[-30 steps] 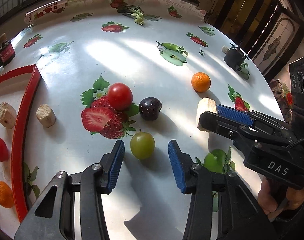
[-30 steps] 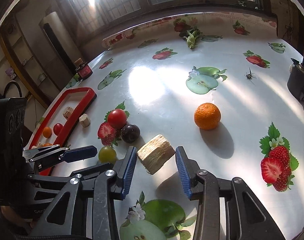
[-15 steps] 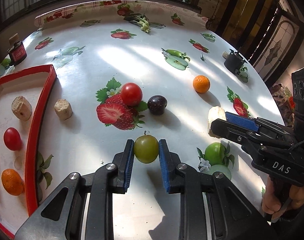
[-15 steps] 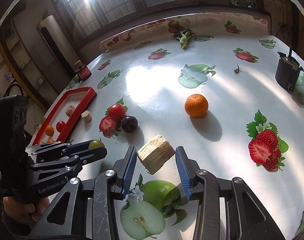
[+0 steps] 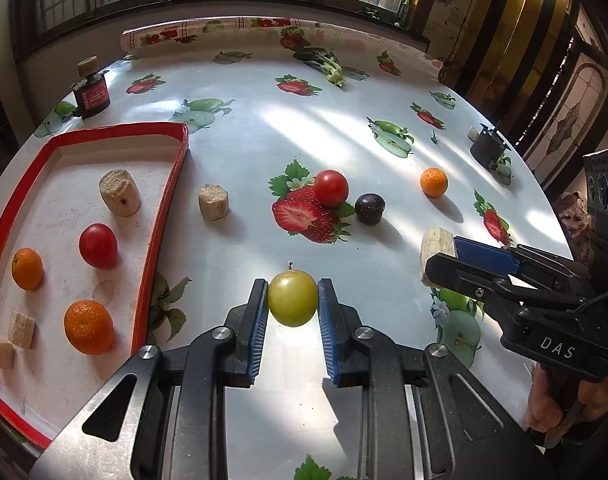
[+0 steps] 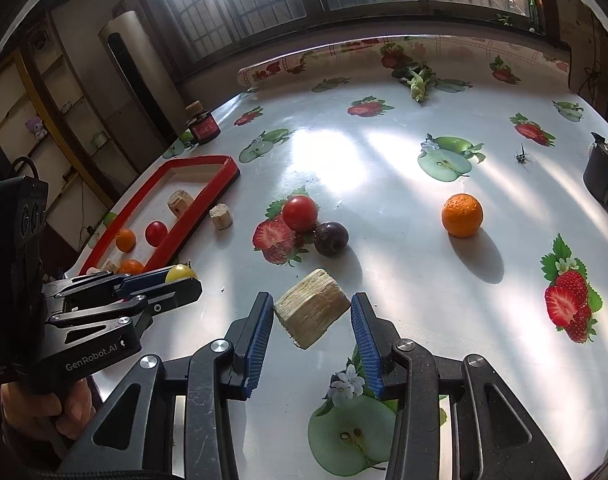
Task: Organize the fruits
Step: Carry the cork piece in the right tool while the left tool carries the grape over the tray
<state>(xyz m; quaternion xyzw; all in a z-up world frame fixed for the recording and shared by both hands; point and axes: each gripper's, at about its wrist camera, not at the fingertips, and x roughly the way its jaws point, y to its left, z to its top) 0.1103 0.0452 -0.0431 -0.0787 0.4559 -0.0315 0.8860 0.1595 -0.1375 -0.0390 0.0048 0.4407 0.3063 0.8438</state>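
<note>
My left gripper [image 5: 293, 299] is shut on a green grape-like fruit [image 5: 293, 298] and holds it above the table; the fruit also shows in the right wrist view [image 6: 180, 272]. My right gripper [image 6: 312, 312] is shut on a tan cork-like block [image 6: 311, 313], lifted off the table, also seen in the left wrist view [image 5: 436, 246]. A red tomato [image 5: 331, 187], a dark plum [image 5: 369, 208] and an orange [image 5: 433, 182] lie on the table. The red-rimmed tray [image 5: 164, 216] at the left holds a tomato [image 5: 98, 245], two oranges and cork pieces.
A loose cork piece [image 5: 213, 202] lies just right of the tray. A small dark jar [image 5: 91, 94] stands at the far left, a black cup [image 5: 486, 148] at the far right. The tablecloth carries printed fruit pictures.
My left gripper closed on the green fruit and lifted it back toward me. My right gripper rose with the cork block in it.
</note>
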